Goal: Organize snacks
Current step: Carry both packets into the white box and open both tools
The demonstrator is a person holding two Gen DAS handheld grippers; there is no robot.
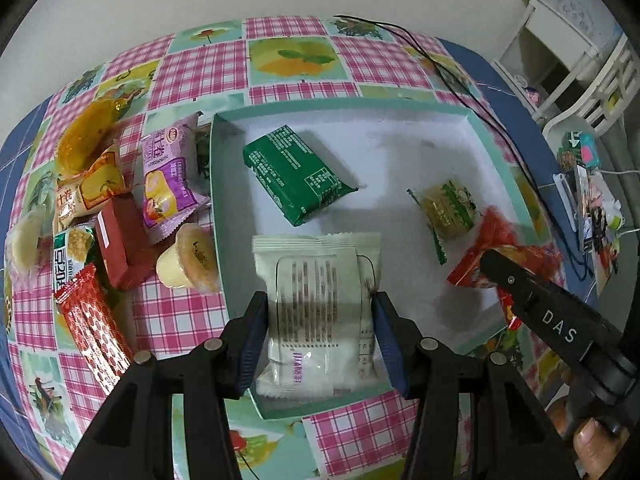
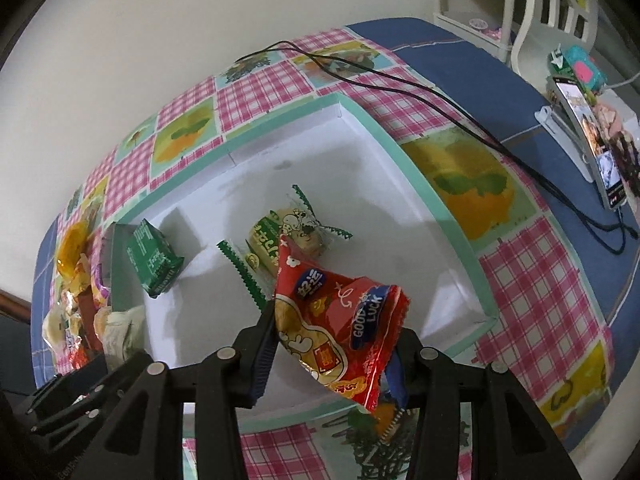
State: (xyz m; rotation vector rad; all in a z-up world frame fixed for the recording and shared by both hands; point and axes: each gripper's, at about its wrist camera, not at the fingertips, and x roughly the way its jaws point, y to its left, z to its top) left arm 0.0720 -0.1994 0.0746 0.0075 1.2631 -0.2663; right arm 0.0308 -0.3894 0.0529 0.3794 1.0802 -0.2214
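the red snack bag (image 2: 340, 332) hides the right gripper (image 2: 334, 350)'s far finger; both clamp crinkled packets, the left gripper (image 1: 320, 344) a pale wrapped cake (image 1: 316, 304), over the box (image 1: 400, 114).

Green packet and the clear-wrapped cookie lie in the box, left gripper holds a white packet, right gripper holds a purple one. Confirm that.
Not quite: the right gripper holds a red packet, as the right wrist view shows. The purple packet lies outside the box. The rest stands: green packet, cookie, left gripper on the white packet.
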